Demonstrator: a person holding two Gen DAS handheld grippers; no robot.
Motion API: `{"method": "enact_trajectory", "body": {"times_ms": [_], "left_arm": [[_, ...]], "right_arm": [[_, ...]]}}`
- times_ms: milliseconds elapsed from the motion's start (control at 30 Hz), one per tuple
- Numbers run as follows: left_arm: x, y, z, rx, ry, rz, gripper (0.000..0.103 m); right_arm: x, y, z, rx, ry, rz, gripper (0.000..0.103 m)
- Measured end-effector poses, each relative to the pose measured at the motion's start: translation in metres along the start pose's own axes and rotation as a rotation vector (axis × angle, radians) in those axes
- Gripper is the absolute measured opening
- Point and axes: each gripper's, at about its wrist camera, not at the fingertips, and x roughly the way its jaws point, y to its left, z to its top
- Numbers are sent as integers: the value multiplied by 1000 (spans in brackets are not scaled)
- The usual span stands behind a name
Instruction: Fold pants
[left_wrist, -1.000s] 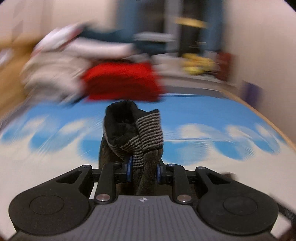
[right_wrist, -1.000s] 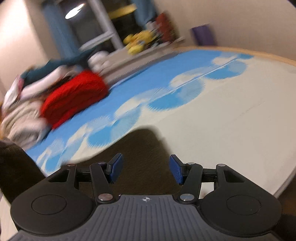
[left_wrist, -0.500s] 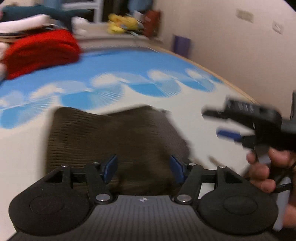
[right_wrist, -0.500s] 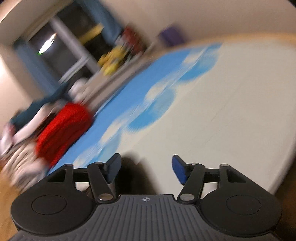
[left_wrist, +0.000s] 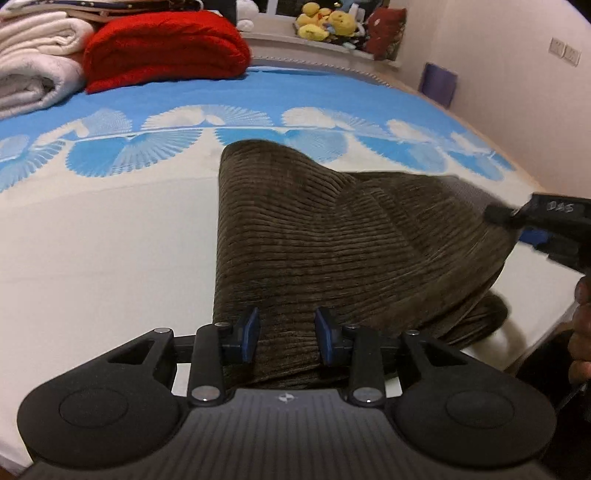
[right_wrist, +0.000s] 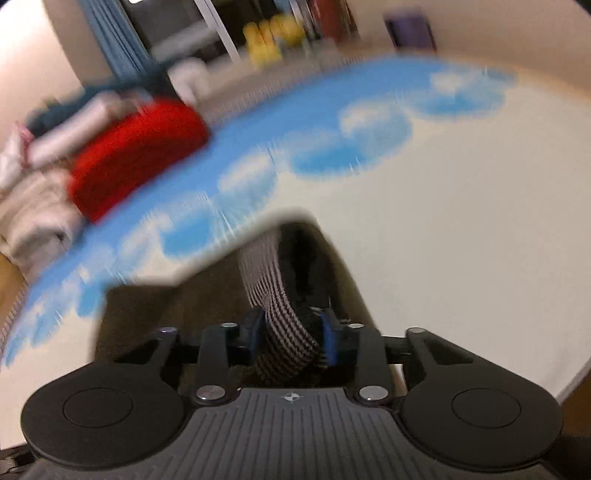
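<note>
Dark corduroy pants (left_wrist: 332, 236) lie on the white part of a bed sheet (left_wrist: 110, 240), well short of the red blanket (left_wrist: 162, 48) at its far end. The left gripper (left_wrist: 286, 336) is closing around a near fold of the pants. The right gripper (right_wrist: 290, 338) is closing on the striped waistband (right_wrist: 277, 314), lifting the pants' right edge.

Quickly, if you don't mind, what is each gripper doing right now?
Left gripper: closing, pants between its fingers, grip not yet clear.
Right gripper: closing on the pants' striped waistband.
</note>
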Motion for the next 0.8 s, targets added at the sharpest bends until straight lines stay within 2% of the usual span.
{"method": "enact_trajectory", "body": {"times_ms": [67, 100, 167, 200, 233, 300, 333, 433, 533, 600, 667, 700, 767, 800], "left_arm": [[-4, -2, -7, 23, -6, -26, 37], [2, -7, -10, 50, 3, -16, 37], [4, -16, -19, 104, -7, 9, 37], [5, -18, -19, 117, -7, 19, 36], [5, -18, -18, 116, -1, 20, 36], [6, -15, -14, 95, 17, 12, 36], [6, -14, -14, 91, 24, 10, 36], [5, -16, -13, 95, 34, 20, 37], [4, -21, -12, 100, 44, 42, 37], [5, -24, -9, 101, 51, 52, 38], [6, -26, -7, 104, 60, 60, 38], [7, -26, -6, 105, 65, 64, 38], [7, -28, -4, 106, 71, 65, 38], [8, -29, -3, 106, 76, 73, 38]], "right_arm": [[-20, -1, 3, -24, -88, -39, 29], [-16, -9, 1, -1, -62, -87, 29], [12, -35, -4, 125, 129, -178, 31], [21, -43, -6, 163, 170, -190, 34], [21, -41, -4, 136, 156, -192, 38], [15, -29, -4, 29, 124, -206, 38], [11, -25, -5, 14, 101, -202, 38], [-8, -25, 4, -17, -19, -192, 38], [-24, -25, 13, -59, -128, -121, 39], [-26, -22, 14, -104, -150, -75, 40], [-20, -18, 12, -146, -104, -21, 45], [-10, -16, 9, -167, -42, -13, 47], [17, -14, 0, -210, 110, -72, 47], [24, -12, -3, -237, 129, -103, 47]]}}
